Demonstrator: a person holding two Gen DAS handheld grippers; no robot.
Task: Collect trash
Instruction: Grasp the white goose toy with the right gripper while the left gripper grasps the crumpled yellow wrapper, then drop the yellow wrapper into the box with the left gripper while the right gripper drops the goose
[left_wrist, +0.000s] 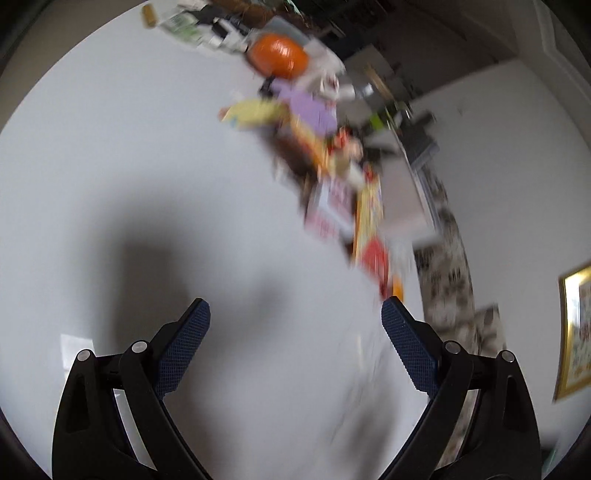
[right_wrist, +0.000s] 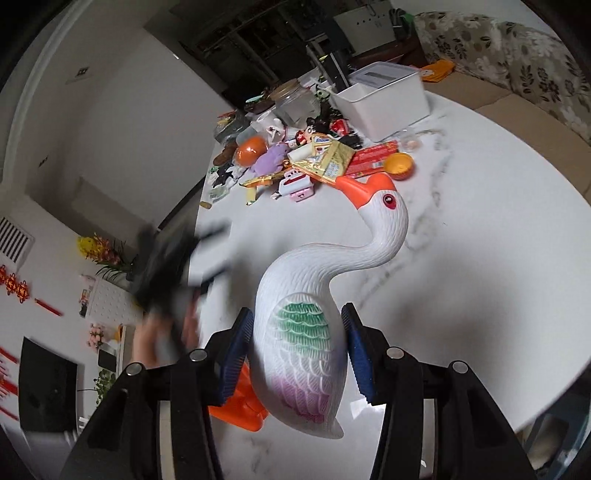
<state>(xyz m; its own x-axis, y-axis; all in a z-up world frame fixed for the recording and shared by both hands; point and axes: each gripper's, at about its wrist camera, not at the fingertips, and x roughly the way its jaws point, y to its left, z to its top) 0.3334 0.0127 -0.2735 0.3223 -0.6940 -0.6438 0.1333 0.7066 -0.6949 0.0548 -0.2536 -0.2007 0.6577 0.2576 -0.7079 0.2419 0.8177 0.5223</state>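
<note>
1. My right hand-held gripper (right_wrist: 297, 347) pinches the toy goose (right_wrist: 306, 332) by its body, above the desk (right_wrist: 480, 258).
2. My left hand-held gripper (left_wrist: 295, 347) is spread, holding nothing.
3. Clutter (right_wrist: 314, 155) is piled near the white bin (right_wrist: 388, 103).

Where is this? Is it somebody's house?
Probably yes, a living room in a home. There is a flowery sofa, a dark television by the wall and a round white table heaped with toys and wrappers, where the right gripper holds a toy goose.

Glossy ribbed plastic goose toy (right_wrist: 306, 332); smooth, veined marble-look tabletop (right_wrist: 461, 258).
</note>
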